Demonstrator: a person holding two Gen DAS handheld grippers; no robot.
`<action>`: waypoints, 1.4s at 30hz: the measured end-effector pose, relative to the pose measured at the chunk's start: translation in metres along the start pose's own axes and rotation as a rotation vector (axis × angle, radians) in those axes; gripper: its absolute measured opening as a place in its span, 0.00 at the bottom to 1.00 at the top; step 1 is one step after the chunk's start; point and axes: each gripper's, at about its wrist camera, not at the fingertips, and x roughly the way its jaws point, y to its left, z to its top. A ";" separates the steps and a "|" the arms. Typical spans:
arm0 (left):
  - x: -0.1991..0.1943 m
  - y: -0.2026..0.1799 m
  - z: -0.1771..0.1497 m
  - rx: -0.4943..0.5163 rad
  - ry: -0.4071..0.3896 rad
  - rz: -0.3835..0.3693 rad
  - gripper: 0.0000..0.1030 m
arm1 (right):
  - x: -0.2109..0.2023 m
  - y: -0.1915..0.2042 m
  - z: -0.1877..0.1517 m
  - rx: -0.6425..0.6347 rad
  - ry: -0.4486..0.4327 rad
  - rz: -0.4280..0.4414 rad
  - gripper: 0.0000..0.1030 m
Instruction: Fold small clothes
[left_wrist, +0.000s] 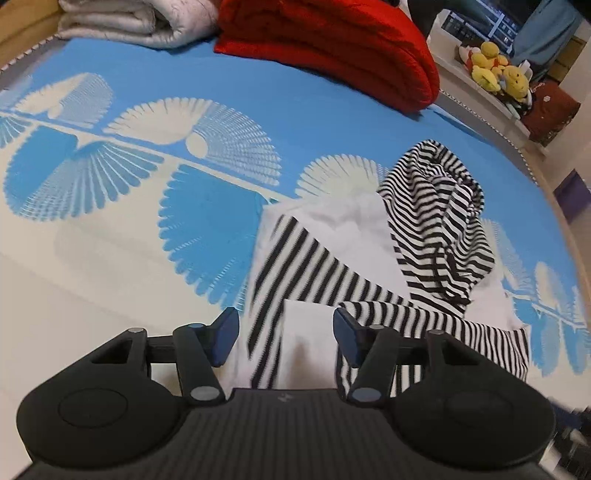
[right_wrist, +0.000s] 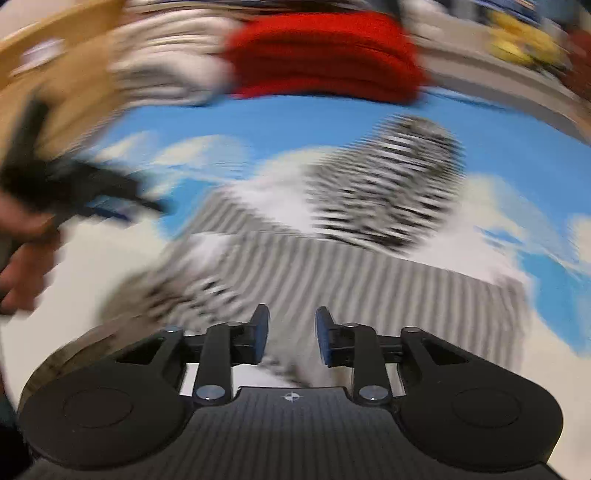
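Two views, left wrist first: your left gripper (left_wrist: 284, 332) hangs with jaws apart, nothing pinched, over the black-and-white striped garment (left_wrist: 369, 280) lying on the blue-and-white bedsheet (left_wrist: 147, 206), its hood bunched at the far right. Red folded blanket (left_wrist: 332, 48) beyond. Right wrist now, heavily blurred: your right gripper (right_wrist: 291, 334) is parted and empty above the striped garment (right_wrist: 369, 280), your left hand (right_wrist: 22, 254) at the left edge.
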 end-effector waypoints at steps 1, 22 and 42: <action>0.004 -0.001 -0.001 -0.002 0.010 -0.003 0.56 | -0.003 -0.010 0.000 0.056 -0.002 -0.039 0.39; 0.057 -0.041 -0.038 0.241 0.131 0.122 0.03 | 0.066 -0.134 -0.052 0.448 0.202 -0.262 0.06; 0.053 -0.042 -0.037 0.221 0.159 0.027 0.24 | 0.052 -0.137 -0.051 0.599 0.144 -0.120 0.15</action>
